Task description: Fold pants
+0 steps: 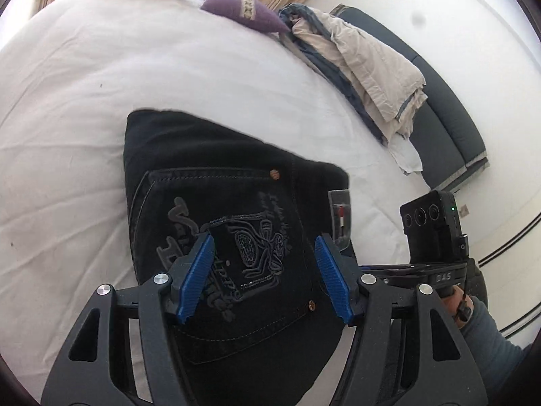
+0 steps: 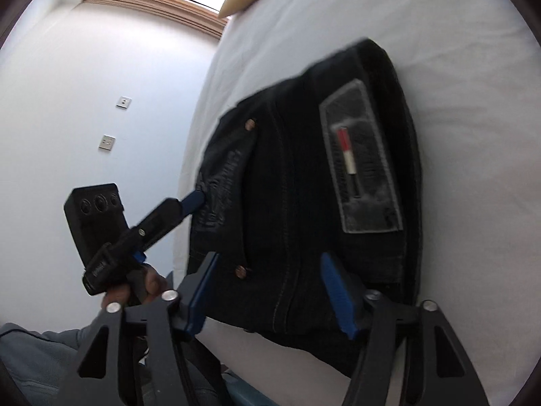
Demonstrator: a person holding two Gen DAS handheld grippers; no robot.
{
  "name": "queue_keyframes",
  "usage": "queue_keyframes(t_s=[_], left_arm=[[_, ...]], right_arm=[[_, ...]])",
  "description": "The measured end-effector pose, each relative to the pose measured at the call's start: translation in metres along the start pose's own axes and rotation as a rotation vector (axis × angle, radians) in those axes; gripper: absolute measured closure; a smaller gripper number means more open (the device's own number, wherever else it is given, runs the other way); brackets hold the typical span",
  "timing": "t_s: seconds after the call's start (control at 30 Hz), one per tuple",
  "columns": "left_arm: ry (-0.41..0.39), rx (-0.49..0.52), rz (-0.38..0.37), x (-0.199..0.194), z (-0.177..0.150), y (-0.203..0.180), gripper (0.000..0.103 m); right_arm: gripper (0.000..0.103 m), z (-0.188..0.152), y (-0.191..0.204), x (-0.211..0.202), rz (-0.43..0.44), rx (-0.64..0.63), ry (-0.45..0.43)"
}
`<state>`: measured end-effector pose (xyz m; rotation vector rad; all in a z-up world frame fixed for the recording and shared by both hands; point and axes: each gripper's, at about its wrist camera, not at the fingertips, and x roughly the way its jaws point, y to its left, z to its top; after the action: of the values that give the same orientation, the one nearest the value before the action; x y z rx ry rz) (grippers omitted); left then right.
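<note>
**Folded black jeans on the bed, both grippers released**

The black denim pants (image 1: 216, 203), folded into a compact bundle with an embroidered back pocket and grey waistband patch up, lie on the white-sheeted bed (image 1: 84, 101). The left gripper (image 1: 265, 277) and right gripper (image 2: 270, 294) hover above them, jaws apart, grasping nothing.

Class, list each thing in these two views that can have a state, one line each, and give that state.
Black pants: folded into a compact bundle, lying on the bed.
Left gripper: jaws open, nothing clamped.
Right gripper: jaws open over the pants' edge, not pressing.
Beige and blue clothes: heaped loosely, unfolded.
White sheet: spread, lightly creased.
</note>
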<state>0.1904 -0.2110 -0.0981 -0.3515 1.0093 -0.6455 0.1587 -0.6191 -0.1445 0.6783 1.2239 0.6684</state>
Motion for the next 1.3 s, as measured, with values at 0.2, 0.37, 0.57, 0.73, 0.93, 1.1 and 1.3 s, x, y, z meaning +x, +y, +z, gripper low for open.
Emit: queue_keyframes(t_s=[0.2,0.37,0.57,0.73,0.93,1.1,1.3], left_arm=[[-0.021,0.037,-0.042,0.002,0.020,0.009,0.043],[-0.032,0.043,-0.109,0.010,0.090,0.022,0.043],[0.035,-0.048,-0.191,0.053,0.106,0.065,0.044],[0.019,-0.005,-0.326,0.030,0.070,0.065,0.044],[0.031,-0.016,-0.403,0.010,0.017,0.065,0.043],[0.082,0.050,-0.412,-0.009,-0.029,0.045,0.043],[0.146,0.086,-0.410,-0.017,-0.057,0.033,0.043]], right_arm=[[0.078,-0.013,-0.028,-0.025,0.055,0.059,-0.054],[0.059,0.008,0.004,-0.034,0.142,-0.026,-0.094],[0.057,0.057,-0.005,-0.004,0.180,0.017,-0.087],[0.078,0.059,-0.045,0.010,0.207,0.134,-0.077],[0.078,0.044,-0.042,0.011,0.193,0.132,-0.062],[0.074,0.030,-0.040,0.004,0.183,0.141,-0.067],[0.074,0.003,-0.043,-0.014,0.163,0.136,-0.084]])
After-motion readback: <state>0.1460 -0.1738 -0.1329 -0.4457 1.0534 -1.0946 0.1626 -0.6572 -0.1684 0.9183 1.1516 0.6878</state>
